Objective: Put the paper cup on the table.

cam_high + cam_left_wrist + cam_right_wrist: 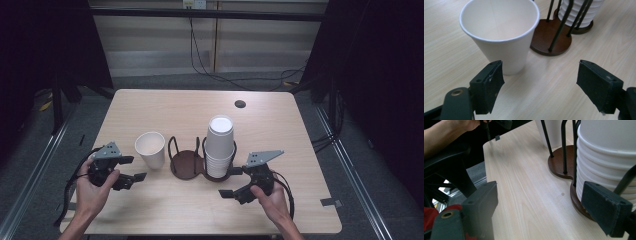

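Item: single paper cup [150, 148], white outside, pale cream inside, with a rolled rim, a tapered wall and a faint vertical seam visible on the inner face. It is upright, mouth up and apparently empty, though the very bottom is hard to make out. Location: on the tabletop [175, 110], just to the left of the dark wire cup holder [186, 165] and apart from it; the holder's near ring is vacant and its far ring carries a stack of cups [220, 145], mouth down. Handling: judged very light, thin-walled and easily crushed or dented, with a smooth and somewhat slippery surface; it is prone to tipping or sliding if nudged off-centre. Recommended hold: a gentle pinch across the wall in the upper half, below the rolled rim where the wall is stiffest, or one finger inside and one outside the rim; avoid a hard squeeze at mid-wall. Left gripper [134, 168]: fingers [490, 82] stand wide apart with nothing between them, the cup just ahead of the left-hand finger in the left gripper view and not touched. Right gripper [230, 182]: fingers [605, 207] likewise wide and holding nothing, resting near the base of the stack
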{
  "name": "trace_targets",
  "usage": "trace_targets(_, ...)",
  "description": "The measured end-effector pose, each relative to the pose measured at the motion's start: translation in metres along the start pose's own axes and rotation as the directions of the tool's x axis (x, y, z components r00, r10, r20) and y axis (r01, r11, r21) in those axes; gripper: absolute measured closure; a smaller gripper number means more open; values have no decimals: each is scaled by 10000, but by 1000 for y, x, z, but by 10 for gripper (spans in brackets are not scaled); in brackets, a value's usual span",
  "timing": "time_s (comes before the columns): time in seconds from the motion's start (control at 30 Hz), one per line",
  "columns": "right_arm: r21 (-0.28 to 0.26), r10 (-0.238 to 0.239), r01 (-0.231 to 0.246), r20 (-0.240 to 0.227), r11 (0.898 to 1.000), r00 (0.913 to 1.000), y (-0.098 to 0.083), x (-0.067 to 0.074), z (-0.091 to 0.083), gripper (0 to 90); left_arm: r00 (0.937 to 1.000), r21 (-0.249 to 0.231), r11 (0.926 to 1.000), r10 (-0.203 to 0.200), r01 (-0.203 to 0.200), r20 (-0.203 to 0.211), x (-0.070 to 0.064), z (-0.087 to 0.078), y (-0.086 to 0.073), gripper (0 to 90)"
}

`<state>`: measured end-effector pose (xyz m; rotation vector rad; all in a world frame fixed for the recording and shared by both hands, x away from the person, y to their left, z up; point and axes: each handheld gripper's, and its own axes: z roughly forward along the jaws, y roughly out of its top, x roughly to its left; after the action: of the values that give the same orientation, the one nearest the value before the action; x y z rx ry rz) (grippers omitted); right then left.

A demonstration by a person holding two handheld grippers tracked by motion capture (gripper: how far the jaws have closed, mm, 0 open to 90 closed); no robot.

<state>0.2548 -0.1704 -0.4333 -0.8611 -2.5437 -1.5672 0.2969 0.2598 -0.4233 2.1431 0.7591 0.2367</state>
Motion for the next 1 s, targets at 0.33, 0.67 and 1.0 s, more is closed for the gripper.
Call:
trace_targets(0.33, -29, -34, 34, 112, 10000, 9999, -1, 1, -1, 140, 9993, -700, 9975, 36, -10, 377, -18, -3, -6, 210)
trace_targets(0.67, -78, -49, 51, 173, 10000, 9998, -2, 1, -1, 140, 9960, -1595, 9865, -245, 380, 854, -38, 5, -16, 195)
trace_targets(1.0, -280, -168, 183, 508, 9994, 9986, -4, 3, 1, 140, 9931, -2119, 9772, 98, 152, 1165, -62, 29, -17, 190)
